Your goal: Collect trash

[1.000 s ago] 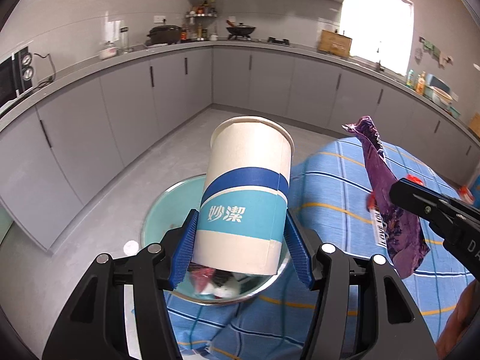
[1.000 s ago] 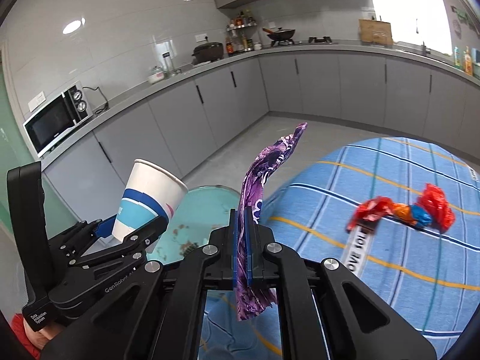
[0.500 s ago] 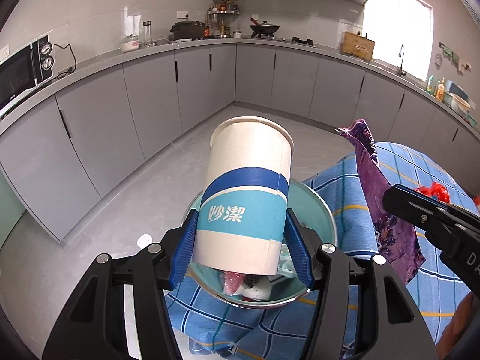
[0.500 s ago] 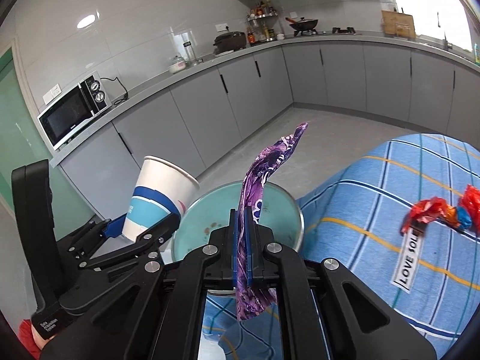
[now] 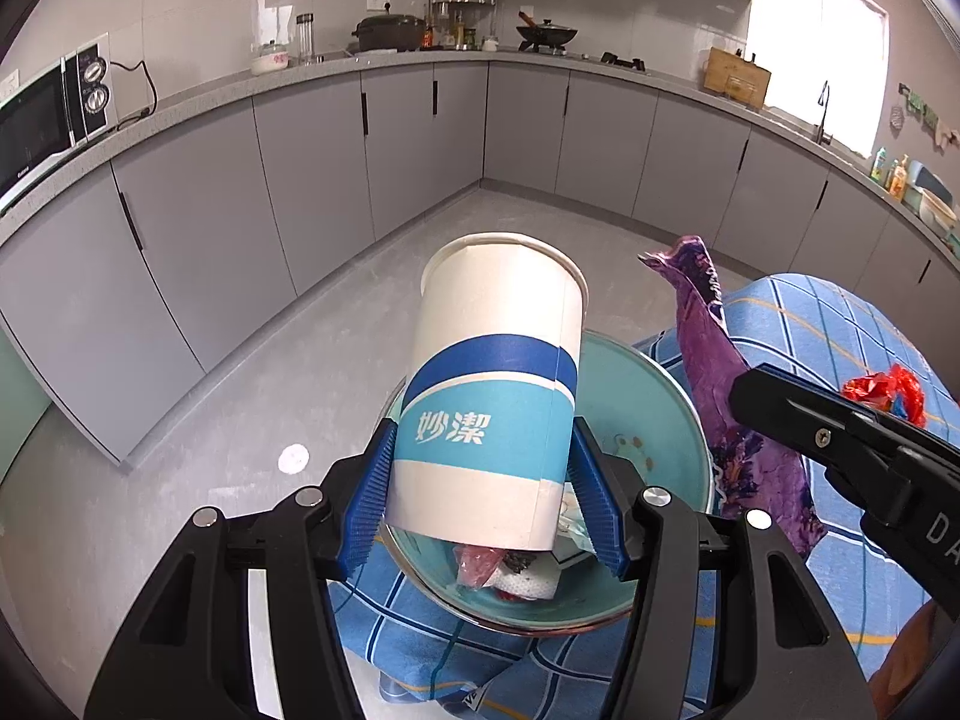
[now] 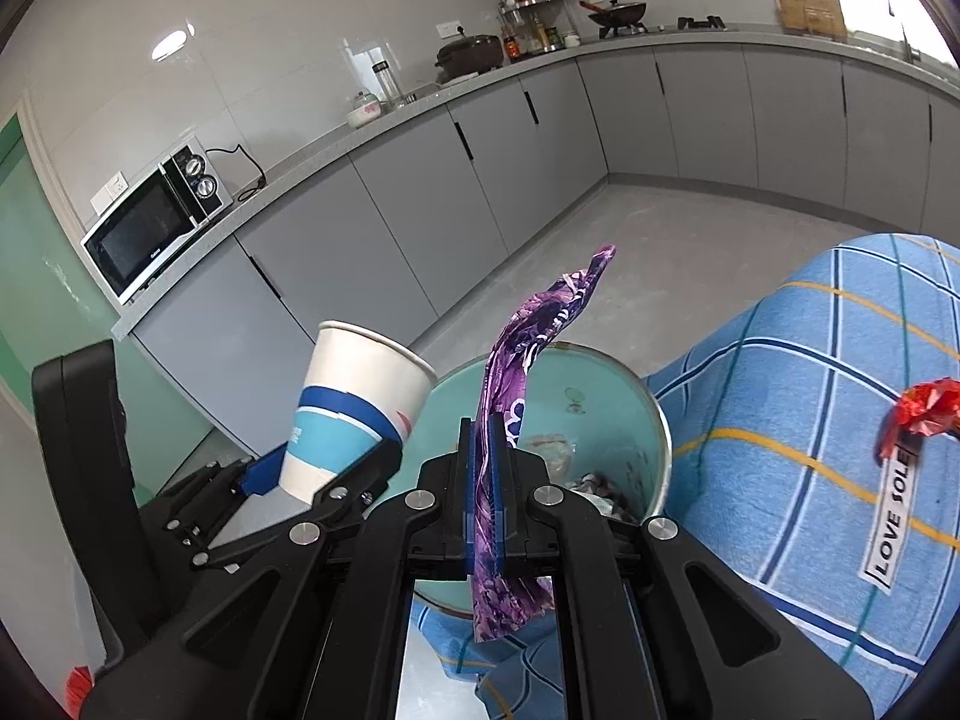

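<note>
My left gripper (image 5: 486,480) is shut on a white paper cup with blue bands (image 5: 492,396) and holds it upright over the near rim of a teal trash bin (image 5: 654,396). The cup also shows in the right wrist view (image 6: 354,402). My right gripper (image 6: 487,480) is shut on a purple wrapper (image 6: 522,354) and holds it above the bin (image 6: 600,384). The wrapper shows in the left wrist view (image 5: 714,372) at the bin's right side. Several pieces of trash (image 5: 516,576) lie in the bin's bottom.
The bin stands at the edge of a table with a blue checked cloth (image 6: 810,372). A red wrapper (image 6: 924,408) and a "LOVE SOLE" strip (image 6: 894,522) lie on the cloth. Grey kitchen cabinets (image 5: 312,180) and bare floor (image 5: 240,408) lie beyond.
Both grippers moved with their loads toward the bin, which now sits more fully under the cup and wrapper. Both grips are unchanged.
</note>
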Available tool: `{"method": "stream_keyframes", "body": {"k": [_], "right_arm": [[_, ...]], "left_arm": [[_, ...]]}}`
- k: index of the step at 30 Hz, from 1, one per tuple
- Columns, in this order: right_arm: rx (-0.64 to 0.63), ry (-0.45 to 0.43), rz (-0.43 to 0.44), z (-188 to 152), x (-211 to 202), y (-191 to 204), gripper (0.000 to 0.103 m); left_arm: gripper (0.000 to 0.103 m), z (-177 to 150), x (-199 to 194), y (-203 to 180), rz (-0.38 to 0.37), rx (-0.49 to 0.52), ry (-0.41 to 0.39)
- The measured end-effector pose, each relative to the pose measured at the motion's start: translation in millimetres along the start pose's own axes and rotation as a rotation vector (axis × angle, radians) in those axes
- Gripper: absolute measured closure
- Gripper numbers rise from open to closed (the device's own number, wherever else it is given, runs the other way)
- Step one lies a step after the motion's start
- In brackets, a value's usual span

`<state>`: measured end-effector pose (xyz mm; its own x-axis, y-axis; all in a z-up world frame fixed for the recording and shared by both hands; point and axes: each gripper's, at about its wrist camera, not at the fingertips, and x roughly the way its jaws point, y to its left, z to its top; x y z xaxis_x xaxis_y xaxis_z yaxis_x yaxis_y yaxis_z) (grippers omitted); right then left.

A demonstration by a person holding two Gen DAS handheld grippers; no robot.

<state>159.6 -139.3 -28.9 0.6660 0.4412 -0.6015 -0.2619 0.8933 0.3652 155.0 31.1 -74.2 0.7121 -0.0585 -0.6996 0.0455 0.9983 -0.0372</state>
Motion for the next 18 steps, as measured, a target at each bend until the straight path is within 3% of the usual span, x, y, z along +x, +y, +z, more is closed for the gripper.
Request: {"method": "stream_keyframes", "body": {"k": [18], "right_arm": [[0.094,0.124,0.032,-7,56,-24,0.098]], "left_arm": [[0.047,-8,51,0,0.003,-0.004,0.109]]}}
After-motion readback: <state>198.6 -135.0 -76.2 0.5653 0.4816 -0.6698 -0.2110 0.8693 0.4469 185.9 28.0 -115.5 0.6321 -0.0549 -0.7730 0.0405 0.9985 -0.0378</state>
